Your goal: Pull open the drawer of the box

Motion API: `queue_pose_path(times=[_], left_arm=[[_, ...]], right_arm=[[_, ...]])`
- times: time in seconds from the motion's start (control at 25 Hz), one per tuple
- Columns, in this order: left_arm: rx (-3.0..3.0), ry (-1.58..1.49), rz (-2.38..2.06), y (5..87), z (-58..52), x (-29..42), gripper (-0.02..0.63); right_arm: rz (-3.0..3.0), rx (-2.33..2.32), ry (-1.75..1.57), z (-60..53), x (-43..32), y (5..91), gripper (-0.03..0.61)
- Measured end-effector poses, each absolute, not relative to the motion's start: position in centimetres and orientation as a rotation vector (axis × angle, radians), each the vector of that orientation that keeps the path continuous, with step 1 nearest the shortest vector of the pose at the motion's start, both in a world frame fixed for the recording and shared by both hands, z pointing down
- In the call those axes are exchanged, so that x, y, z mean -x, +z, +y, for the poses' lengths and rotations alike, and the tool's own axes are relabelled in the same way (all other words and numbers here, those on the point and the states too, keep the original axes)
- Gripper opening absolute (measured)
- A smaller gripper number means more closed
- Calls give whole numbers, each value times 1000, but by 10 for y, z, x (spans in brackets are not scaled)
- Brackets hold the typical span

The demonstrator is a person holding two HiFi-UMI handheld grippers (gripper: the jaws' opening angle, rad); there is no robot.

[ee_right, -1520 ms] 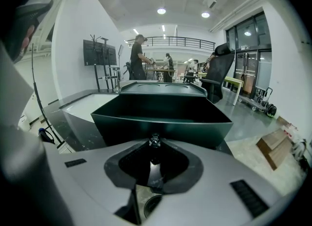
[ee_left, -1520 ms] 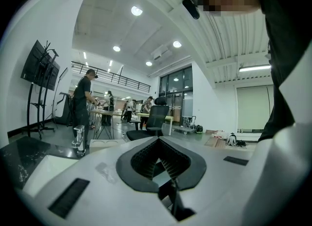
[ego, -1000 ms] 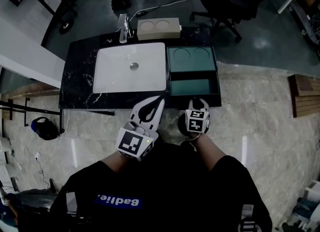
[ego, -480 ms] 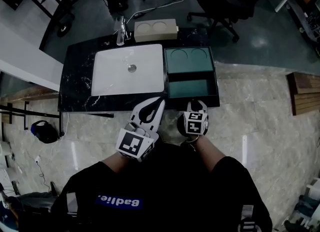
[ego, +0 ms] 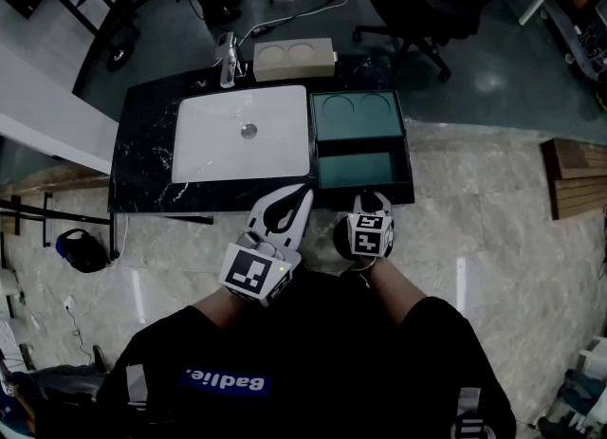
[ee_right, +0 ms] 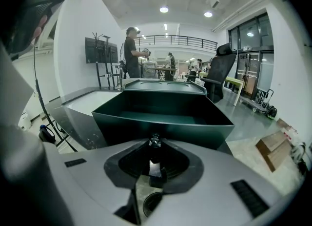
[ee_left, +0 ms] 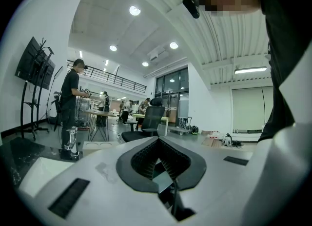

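Note:
A dark green box [ego: 358,113] stands on the right end of the black marble counter [ego: 142,167]. Its drawer [ego: 358,168] is pulled out toward me and looks empty. In the right gripper view the drawer's front wall [ee_right: 161,122] fills the middle, with a small knob [ee_right: 155,140] on it. My right gripper [ego: 372,197] [ee_right: 155,143] is shut on that knob at the counter's front edge. Left of it, below the counter's edge, my left gripper [ego: 303,191] [ee_left: 157,141] is shut with nothing in it.
A white sink basin [ego: 242,134] lies left of the box, with a tap [ego: 228,60] behind it. A beige block with two round recesses [ego: 294,56] sits at the counter's back. An office chair [ego: 417,1] stands beyond. People [ee_left: 72,100] work at distant tables.
Very little differs. The right gripper has drawn slightly toward me with the drawer front, and the head view has shifted a touch. The left gripper has kept its place.

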State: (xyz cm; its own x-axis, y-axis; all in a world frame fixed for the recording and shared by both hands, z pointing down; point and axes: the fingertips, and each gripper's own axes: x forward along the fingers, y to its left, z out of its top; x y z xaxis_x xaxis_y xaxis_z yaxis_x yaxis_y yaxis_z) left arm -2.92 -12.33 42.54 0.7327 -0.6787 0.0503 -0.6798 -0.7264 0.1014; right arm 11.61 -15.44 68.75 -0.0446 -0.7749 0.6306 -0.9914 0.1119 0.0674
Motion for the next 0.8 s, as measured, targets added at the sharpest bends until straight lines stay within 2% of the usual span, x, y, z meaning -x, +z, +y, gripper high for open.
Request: queue_pose_path(times=[0.8], left_arm=[[-2846, -72, -1063, 413, -114, 41, -12]], right_arm=[[-1842, -1762, 479, -139, -117, 664, 69]])
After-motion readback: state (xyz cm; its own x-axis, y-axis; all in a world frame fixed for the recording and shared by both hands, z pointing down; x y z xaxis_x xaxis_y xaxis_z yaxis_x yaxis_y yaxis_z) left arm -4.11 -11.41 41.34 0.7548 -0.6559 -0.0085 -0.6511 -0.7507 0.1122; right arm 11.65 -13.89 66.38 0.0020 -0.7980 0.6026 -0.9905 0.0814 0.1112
